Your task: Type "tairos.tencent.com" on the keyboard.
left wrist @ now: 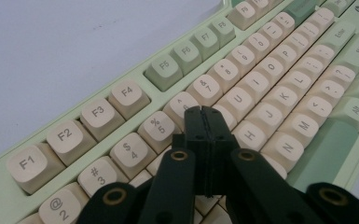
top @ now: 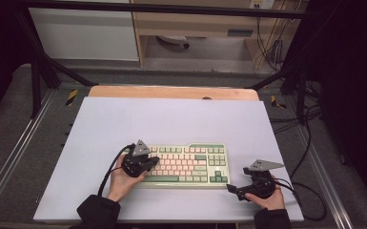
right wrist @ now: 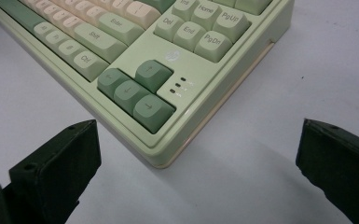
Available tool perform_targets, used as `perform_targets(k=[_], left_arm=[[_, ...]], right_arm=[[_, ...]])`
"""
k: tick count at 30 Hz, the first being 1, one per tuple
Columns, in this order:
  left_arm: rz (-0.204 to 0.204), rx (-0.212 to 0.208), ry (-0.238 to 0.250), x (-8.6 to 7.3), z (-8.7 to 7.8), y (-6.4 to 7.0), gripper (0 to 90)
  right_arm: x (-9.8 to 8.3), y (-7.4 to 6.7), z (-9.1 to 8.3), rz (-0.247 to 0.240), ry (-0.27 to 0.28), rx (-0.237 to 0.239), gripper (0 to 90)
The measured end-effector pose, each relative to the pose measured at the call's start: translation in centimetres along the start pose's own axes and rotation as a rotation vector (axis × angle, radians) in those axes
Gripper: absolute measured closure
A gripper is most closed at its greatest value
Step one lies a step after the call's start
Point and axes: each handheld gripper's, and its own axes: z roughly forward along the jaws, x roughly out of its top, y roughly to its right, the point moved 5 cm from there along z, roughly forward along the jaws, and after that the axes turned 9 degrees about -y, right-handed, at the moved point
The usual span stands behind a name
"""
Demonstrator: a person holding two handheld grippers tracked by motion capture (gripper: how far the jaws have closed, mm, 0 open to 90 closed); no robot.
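Observation:
A pale green keyboard [top: 190, 164] with cream and green keys lies on the white mat, toward the front. My left gripper [top: 155, 160] rests over its left half. In the left gripper view the left gripper [left wrist: 206, 113] is shut, its black jaws pressed flat together with nothing between them, the tips above the number row near the 6 key [left wrist: 181, 103]. My right gripper [top: 234, 192] sits on the mat just off the keyboard's front right corner. It is open, and its two fingers [right wrist: 60, 163] stand wide apart on either side of that corner, near the arrow keys [right wrist: 137, 93].
The white mat [top: 124, 119] covers most of a wooden table [top: 171, 91]. Black frame bars [top: 38, 71] stand at the back corners. Cables [top: 310, 191] trail off the right side. A hand holds each gripper from the front edge.

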Motion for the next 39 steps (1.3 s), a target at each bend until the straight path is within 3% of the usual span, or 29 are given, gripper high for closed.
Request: perform_targets(k=[13,26,39], left_arm=[[0.004,-0.011,0.037,-0.1,-2.0,0.0,89.9],[0.009,0.001,0.037,-1.6,-3.7,-0.6,89.8],[-0.035,0.024,0.036,-3.6,-4.9,-2.3,89.9]], right_arm=[[0.0,0.0,0.0,0.001,0.001,0.0,0.4],[0.0,0.0,-0.1,-0.002,-0.002,0.001,0.3],[0.0,0.0,-0.1,-0.002,-0.002,0.0,0.3]])
